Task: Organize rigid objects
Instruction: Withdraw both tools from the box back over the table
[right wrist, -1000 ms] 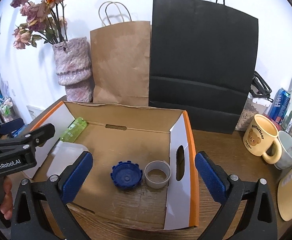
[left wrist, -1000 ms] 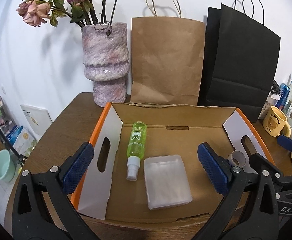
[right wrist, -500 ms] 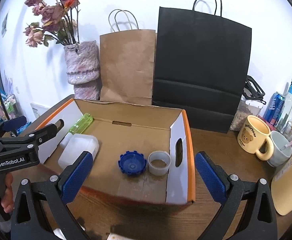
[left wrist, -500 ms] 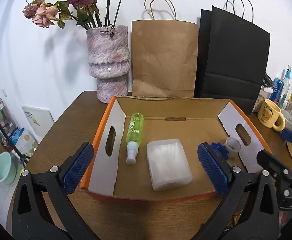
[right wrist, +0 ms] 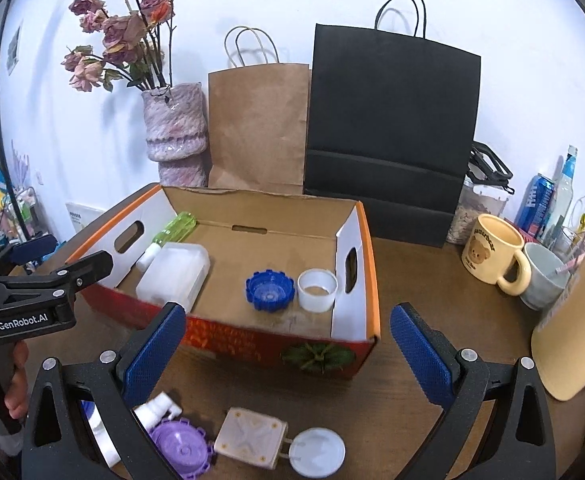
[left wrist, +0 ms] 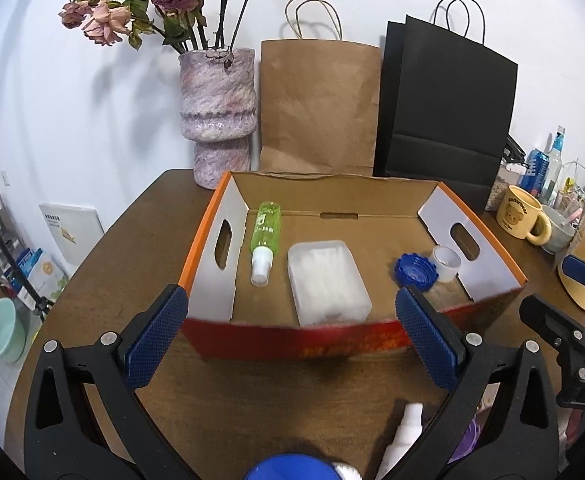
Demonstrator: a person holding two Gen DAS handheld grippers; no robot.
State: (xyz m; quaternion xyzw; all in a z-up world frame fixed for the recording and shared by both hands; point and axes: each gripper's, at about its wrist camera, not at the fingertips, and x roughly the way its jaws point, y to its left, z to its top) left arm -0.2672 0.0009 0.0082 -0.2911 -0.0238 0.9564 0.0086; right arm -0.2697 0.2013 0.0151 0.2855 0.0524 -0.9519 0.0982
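An open cardboard box [left wrist: 208, 228] [right wrist: 366, 256] with orange rims sits mid-table. Inside lie a green spray bottle [left wrist: 265, 226] [right wrist: 174, 229], a clear plastic case [left wrist: 326, 282] [right wrist: 174, 274], a blue ridged lid [left wrist: 415, 271] [right wrist: 270, 290] and a small white cup [left wrist: 446, 262] [right wrist: 317, 290]. In front of the box rest a white spray bottle [left wrist: 402, 440] [right wrist: 154, 414], a purple lid [right wrist: 180, 450], a beige square case [right wrist: 250, 442] and a white round lid [right wrist: 316, 458]. Both the left gripper [left wrist: 292, 338] and the right gripper [right wrist: 284, 352] hang open and empty, before the box's front wall.
At the back stand a purple vase with dried roses [left wrist: 217, 112], a brown paper bag [left wrist: 318, 108] and a black paper bag [right wrist: 390, 128]. A yellow bear mug [right wrist: 492, 254], a grey cup [right wrist: 542, 276], a can and bottles crowd the right side. A beige board [right wrist: 572, 320] leans at right.
Both grippers have pulled back and up from the box, so its red front wall and the loose items on the table in front of it now show. Both stayed open.
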